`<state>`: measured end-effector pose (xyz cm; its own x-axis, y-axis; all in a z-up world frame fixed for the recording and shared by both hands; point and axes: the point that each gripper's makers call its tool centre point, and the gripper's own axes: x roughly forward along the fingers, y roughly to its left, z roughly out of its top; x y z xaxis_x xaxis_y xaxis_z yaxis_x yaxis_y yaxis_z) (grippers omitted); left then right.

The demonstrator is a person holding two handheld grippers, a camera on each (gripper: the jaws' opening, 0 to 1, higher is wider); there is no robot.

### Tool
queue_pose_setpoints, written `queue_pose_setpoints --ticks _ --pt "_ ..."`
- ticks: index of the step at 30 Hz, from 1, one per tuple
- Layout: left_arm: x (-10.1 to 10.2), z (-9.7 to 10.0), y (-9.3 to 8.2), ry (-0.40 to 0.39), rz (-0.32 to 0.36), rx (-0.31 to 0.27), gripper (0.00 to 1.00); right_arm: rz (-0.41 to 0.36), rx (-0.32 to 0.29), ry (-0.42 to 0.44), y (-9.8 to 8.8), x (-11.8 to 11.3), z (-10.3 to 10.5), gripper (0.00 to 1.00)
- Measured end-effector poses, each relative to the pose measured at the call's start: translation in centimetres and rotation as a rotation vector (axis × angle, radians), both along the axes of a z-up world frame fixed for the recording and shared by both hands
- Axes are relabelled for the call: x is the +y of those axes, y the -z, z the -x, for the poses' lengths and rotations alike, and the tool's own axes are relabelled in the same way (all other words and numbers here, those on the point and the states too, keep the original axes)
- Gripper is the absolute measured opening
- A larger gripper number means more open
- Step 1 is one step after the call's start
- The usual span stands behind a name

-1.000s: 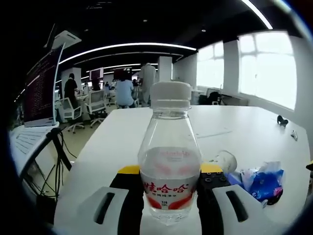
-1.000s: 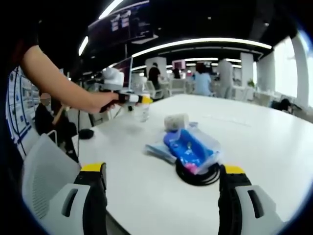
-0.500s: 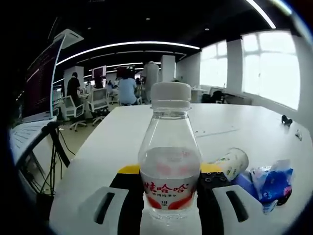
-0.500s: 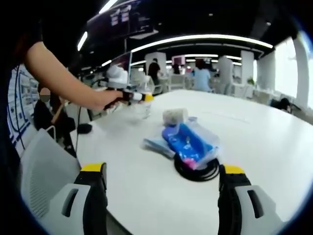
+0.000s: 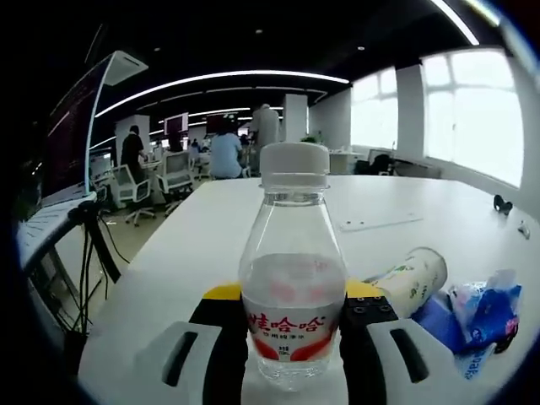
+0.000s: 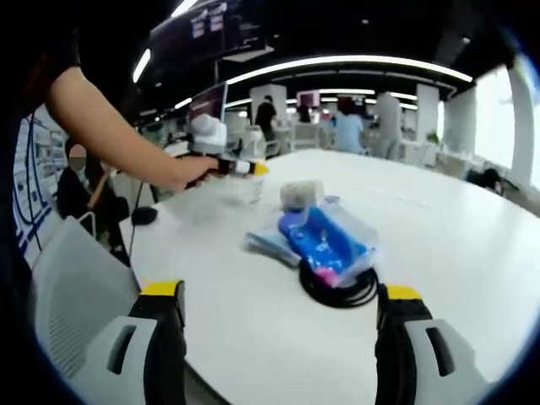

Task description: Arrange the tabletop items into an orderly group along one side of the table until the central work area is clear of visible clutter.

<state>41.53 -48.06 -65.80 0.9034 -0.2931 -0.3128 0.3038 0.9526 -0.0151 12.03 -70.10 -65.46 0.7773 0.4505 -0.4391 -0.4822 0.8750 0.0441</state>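
Observation:
My left gripper (image 5: 291, 316) is shut on a clear water bottle (image 5: 292, 270) with a white cap and a red-lettered label, held upright over the white table (image 5: 211, 245). To its right lie a paper cup (image 5: 411, 280) on its side and a blue plastic packet (image 5: 481, 314). In the right gripper view the left gripper (image 6: 245, 173) holds the bottle (image 6: 247, 187) near the table's far left edge, in a person's hand (image 6: 190, 171). My right gripper (image 6: 278, 337) stands open above the near table edge, short of the blue packet (image 6: 325, 242), a coiled black cable (image 6: 337, 285) and the cup (image 6: 301, 194).
A grey chair back (image 6: 72, 287) stands at the table's left side. Monitors (image 5: 72, 143) and office chairs (image 5: 177, 173) with people are beyond the far end. A sheet of paper (image 5: 380, 221) and small dark items (image 5: 504, 203) lie farther along the table.
The left gripper with the bottle has shifted, so the cup and blue packet show fuller at its right. The right gripper's view has edged slightly closer to the packet.

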Motion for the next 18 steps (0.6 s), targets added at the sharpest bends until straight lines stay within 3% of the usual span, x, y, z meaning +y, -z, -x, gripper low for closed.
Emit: queue_pose_setpoints --ticks 18 --pt "0.05 -0.63 -0.19 -0.041 -0.003 -0.021 0.40 0.018 0.014 -0.004 0.39 -0.09 0.05 0.91"
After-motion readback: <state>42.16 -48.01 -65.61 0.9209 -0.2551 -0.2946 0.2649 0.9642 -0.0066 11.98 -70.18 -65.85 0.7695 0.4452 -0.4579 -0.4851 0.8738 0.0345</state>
